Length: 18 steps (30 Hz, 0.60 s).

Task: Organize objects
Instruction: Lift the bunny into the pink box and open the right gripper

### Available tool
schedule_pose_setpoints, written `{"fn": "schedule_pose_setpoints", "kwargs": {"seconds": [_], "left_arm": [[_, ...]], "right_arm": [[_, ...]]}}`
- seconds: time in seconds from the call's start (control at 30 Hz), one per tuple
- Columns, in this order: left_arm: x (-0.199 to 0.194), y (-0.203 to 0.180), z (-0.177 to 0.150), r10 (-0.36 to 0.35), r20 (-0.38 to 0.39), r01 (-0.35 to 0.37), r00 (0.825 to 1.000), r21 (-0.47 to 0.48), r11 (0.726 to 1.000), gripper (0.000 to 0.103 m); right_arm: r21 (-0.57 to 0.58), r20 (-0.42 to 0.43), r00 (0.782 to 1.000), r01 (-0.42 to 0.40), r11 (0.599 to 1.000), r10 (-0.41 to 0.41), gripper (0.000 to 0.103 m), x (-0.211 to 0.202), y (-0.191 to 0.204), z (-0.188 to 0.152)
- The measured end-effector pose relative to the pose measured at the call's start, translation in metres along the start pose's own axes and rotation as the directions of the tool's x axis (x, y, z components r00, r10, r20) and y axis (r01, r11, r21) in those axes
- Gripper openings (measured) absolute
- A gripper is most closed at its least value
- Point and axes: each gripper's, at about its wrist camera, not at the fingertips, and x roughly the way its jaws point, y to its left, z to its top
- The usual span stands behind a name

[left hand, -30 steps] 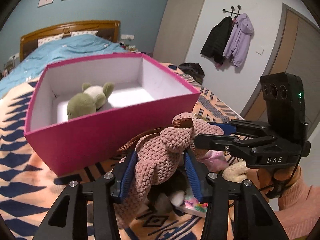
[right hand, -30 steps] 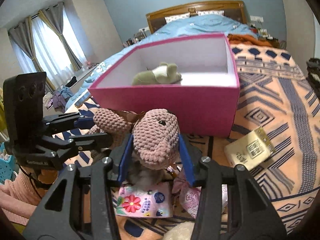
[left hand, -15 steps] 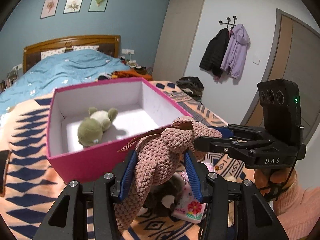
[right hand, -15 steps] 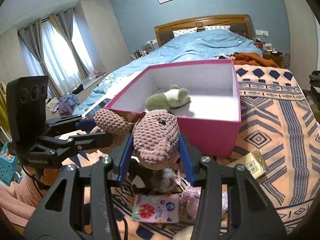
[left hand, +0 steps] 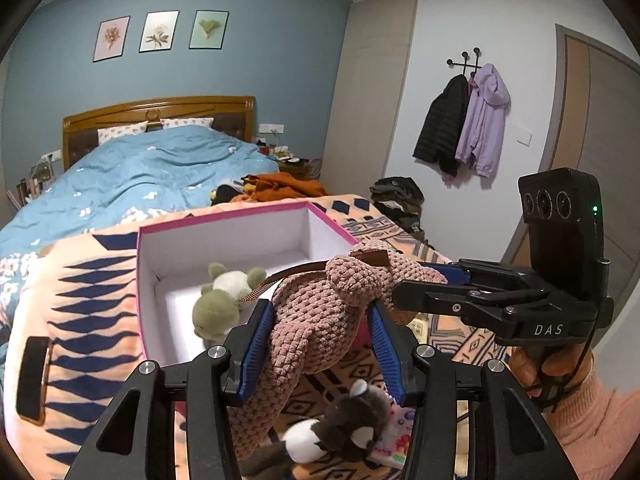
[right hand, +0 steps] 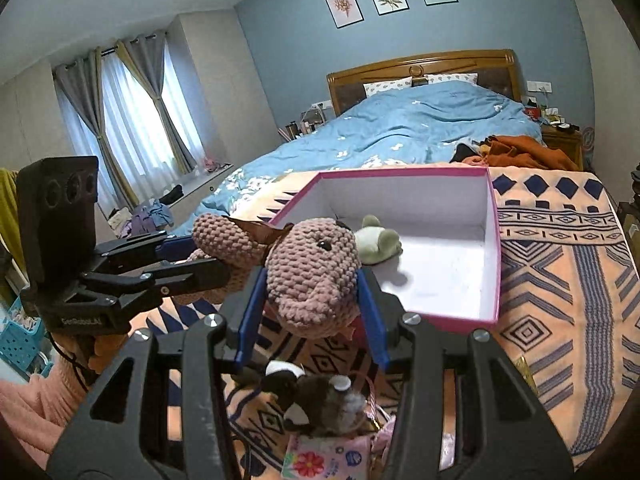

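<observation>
A pink crocheted plush animal [left hand: 320,316] hangs in the air between both grippers, above the patterned blanket. My left gripper [left hand: 320,336] is shut on its body. My right gripper [right hand: 310,304] is shut on its head [right hand: 314,276]; in the left wrist view that gripper [left hand: 416,284] comes in from the right. Just beyond stands a pink box [left hand: 141,280] with white inside walls [right hand: 490,240], open on top. A small green plush [left hand: 222,300] lies inside it [right hand: 378,240].
Below the held toy, a dark brown and white plush [right hand: 320,396] lies on a flowered pink pouch [right hand: 324,458]. A phone [left hand: 36,380] rests left on the blanket. Blue bedding [right hand: 408,128], orange clothes [right hand: 520,152] and a person's pink sleeve [left hand: 592,420] are in view.
Both grippers have risen with the pink plush, so the box now sits lower and its inside shows more. The brown plush underneath has come into view.
</observation>
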Motion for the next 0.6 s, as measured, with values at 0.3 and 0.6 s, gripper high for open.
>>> {"fn": "schedule_pose_setpoints", "kwargs": {"seconds": [0.3, 0.6], "left_arm": [[0.011, 0.014, 0.013, 0.021, -0.007, -0.021, 1.000, -0.003, 1.000, 0.049], [0.031, 0.027, 0.018, 0.030, -0.038, -0.030, 0.999, -0.017, 0.999, 0.049]], "right_arm": [[0.001, -0.008, 1.000, -0.006, 1.000, 0.006, 0.048, 0.013, -0.008, 0.018], [0.022, -0.035, 0.999, -0.005, 1.000, 0.006, 0.048, 0.032, -0.020, 0.025]]}}
